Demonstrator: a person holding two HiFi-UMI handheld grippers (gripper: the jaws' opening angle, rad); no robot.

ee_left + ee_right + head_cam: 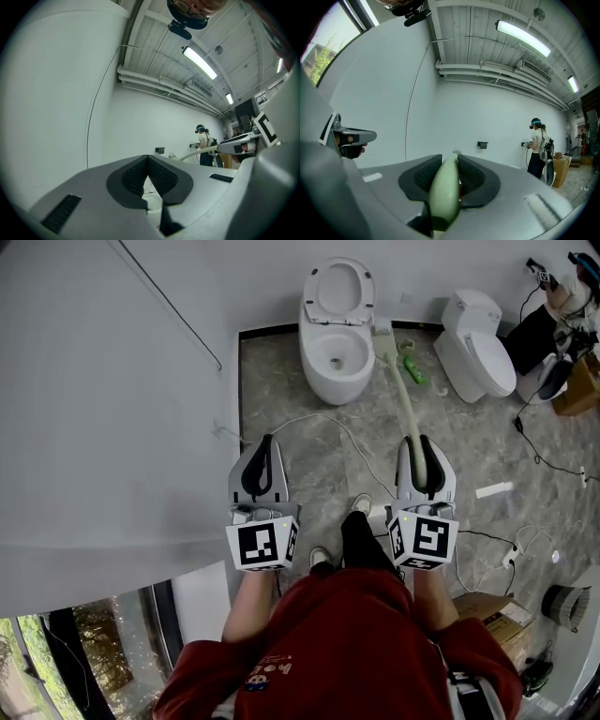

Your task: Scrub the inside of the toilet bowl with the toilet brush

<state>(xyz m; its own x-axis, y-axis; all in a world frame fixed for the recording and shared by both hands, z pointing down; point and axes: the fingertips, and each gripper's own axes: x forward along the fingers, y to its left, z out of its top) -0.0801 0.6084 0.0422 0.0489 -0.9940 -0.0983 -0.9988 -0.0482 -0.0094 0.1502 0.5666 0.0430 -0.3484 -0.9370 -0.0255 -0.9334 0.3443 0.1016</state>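
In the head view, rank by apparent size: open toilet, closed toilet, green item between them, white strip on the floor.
1. open toilet
2. closed toilet, slightly smaller
3. green item and white strip: too alike to rank

My right gripper (450, 161) has both dark ribbed pads pressed against the pale green handle of the toilet brush (444, 194). The handle runs out between them toward the white wall (454, 112), and its bristles just show past the jaw tips. At the left edge I see the left gripper (350, 136). A thin cable (412, 108) runs down the wall and a small dark box (482, 145) is mounted on it. A person (536, 150) stands at far right, with a strip light (524, 37) on the ceiling above.
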